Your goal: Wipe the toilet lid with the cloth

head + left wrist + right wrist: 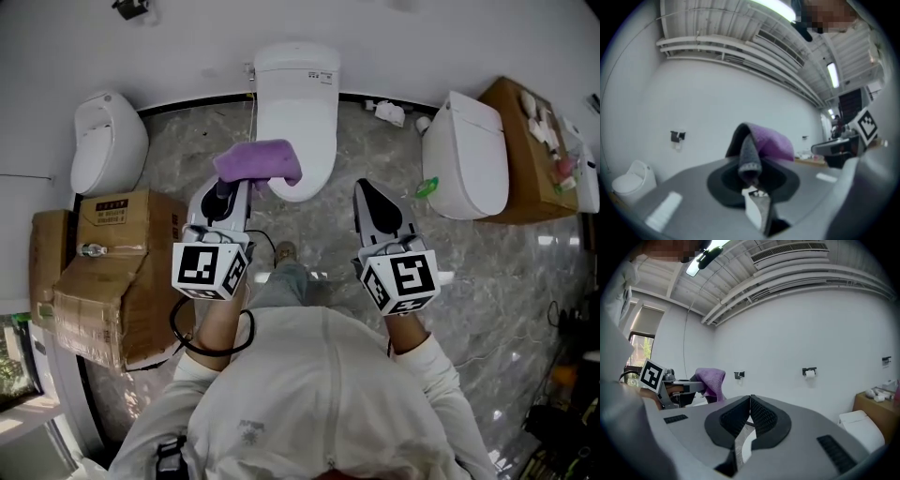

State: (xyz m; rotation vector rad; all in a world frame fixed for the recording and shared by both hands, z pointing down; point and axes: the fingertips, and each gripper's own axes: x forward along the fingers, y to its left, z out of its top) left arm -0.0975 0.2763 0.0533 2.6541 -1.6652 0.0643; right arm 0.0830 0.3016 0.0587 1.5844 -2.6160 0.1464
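The white toilet (pixel 295 112) stands against the far wall with its lid down. A purple cloth (pixel 258 161) hangs in front of the toilet's near end, and my left gripper (pixel 232 186) is shut on it. In the left gripper view the cloth (pixel 766 143) drapes over the closed jaws of the left gripper (pixel 750 176). My right gripper (pixel 367 188) is held level to the right of the bowl, shut and empty. In the right gripper view its pads meet at the right gripper (pixel 750 401), and the cloth (pixel 711 380) shows at the left.
A second toilet (pixel 108 141) stands at the left and a third toilet (pixel 464 155) at the right. Cardboard boxes (pixel 112 272) sit on the floor at the left, a brown box (pixel 525 150) at the right. A paper roll holder (pixel 809 372) is on the wall.
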